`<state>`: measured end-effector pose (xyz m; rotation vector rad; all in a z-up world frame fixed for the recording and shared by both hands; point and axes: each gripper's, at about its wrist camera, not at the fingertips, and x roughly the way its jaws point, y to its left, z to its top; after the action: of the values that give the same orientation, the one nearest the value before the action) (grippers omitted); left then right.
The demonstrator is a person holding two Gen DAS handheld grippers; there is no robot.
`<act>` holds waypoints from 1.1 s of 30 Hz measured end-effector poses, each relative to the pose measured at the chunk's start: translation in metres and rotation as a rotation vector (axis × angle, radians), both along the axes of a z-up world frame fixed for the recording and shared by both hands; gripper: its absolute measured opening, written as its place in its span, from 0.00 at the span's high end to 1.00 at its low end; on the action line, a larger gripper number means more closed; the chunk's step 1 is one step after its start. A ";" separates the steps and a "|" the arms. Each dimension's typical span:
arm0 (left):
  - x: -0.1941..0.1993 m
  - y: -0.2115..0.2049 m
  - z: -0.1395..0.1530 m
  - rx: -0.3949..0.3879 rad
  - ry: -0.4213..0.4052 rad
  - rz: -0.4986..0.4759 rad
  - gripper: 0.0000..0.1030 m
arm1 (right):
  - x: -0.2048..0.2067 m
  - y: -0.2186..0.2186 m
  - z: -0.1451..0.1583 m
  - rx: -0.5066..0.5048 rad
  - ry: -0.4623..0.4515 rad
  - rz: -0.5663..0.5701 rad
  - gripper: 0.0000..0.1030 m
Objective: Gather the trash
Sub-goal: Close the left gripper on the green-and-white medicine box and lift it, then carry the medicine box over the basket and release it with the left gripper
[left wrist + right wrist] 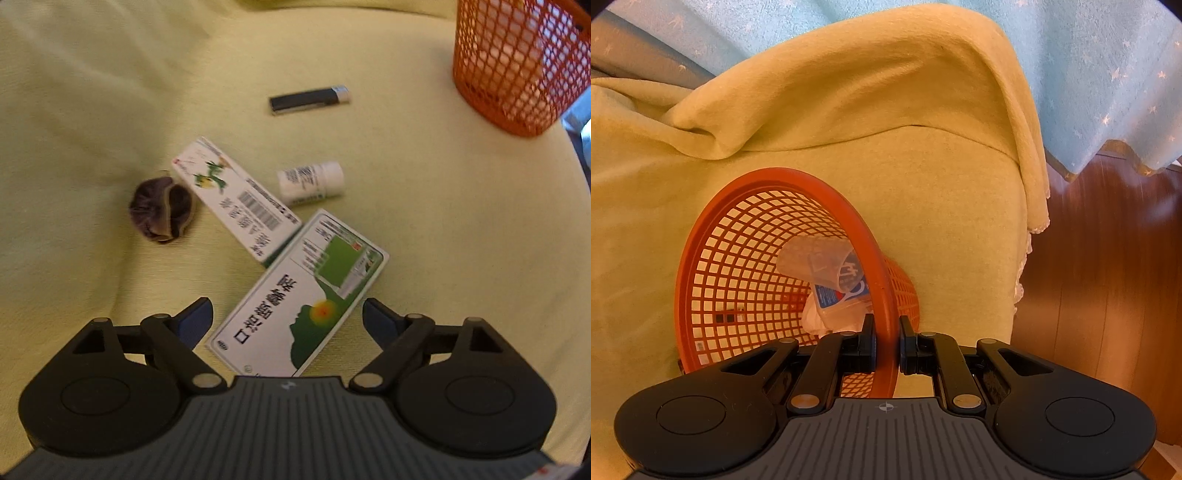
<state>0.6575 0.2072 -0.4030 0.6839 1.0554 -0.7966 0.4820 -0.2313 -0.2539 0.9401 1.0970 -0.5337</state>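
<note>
In the left wrist view my left gripper (pixel 287 318) hangs open above a green-and-white medicine box (pixel 299 295), its fingers on either side of the box's near end. A second white box with a barcode (pixel 236 199) lies just beyond. Farther out lie a dark crumpled tea bag (pixel 161 209), a white pill bottle (pixel 311 181) on its side and a black lighter (pixel 309 99). The orange mesh basket (pixel 517 66) stands at the far right. In the right wrist view my right gripper (pixel 886 345) is shut on the basket's rim (pixel 886 295). Inside lie a clear plastic cup (pixel 820 262) and crumpled wrappers (pixel 834 306).
Everything rests on a yellow-green blanket (pixel 424 240) over a soft seat. In the right wrist view the blanket's edge (pixel 1030 229) drops off at the right to a wooden floor (pixel 1108 295). A light blue cloth with stars (pixel 1089 74) hangs behind.
</note>
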 end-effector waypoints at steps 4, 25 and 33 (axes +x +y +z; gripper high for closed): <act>0.001 -0.005 -0.005 -0.006 0.077 0.051 0.37 | -0.001 -0.001 -0.001 -0.002 0.001 0.005 0.93; -0.010 -0.062 0.000 0.050 0.208 0.445 0.51 | 0.012 0.014 0.002 -0.141 0.041 0.255 0.89; -0.016 -0.081 0.041 0.009 0.176 0.469 0.51 | 0.015 0.014 -0.003 -0.187 0.057 0.367 0.89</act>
<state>0.6410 0.1258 -0.3621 0.3536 1.3162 -0.4485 0.4972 -0.2173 -0.2574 0.5465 1.2153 -0.3539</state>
